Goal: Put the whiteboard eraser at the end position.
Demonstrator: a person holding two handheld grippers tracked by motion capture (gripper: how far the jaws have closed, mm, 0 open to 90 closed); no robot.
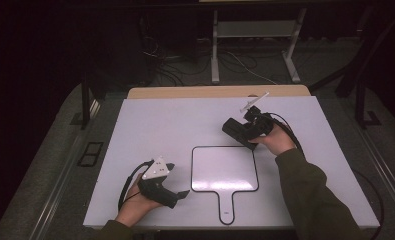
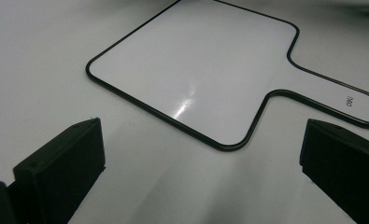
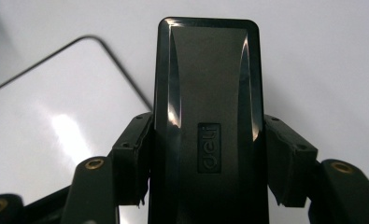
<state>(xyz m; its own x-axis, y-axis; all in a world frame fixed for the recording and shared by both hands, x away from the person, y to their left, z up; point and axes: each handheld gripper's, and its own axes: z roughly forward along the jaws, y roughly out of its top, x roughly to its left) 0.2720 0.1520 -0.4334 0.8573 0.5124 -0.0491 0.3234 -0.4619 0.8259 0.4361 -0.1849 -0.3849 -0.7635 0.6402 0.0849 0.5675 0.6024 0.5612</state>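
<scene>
Your right gripper (image 1: 235, 131) is clamped on a black eraser block (image 3: 209, 93); both jaws press its long sides, and the embossed brand mark sits between them in the right gripper view. In the high view you hold the eraser above the white table (image 1: 160, 120), just past the far right corner of the small whiteboard (image 1: 225, 167), and a little of that board's rounded corner lies under it at the left of the right gripper view.

The whiteboard lies flat near the table's middle, black-rimmed, its handle pointing toward your edge of the table. Its surface reads blank, with only a glare spot.

Your left gripper (image 1: 182, 195) rests low near the front edge, just left of the board's handle, jaws spread wide with nothing between them. It is aimed at the board without touching it.
</scene>
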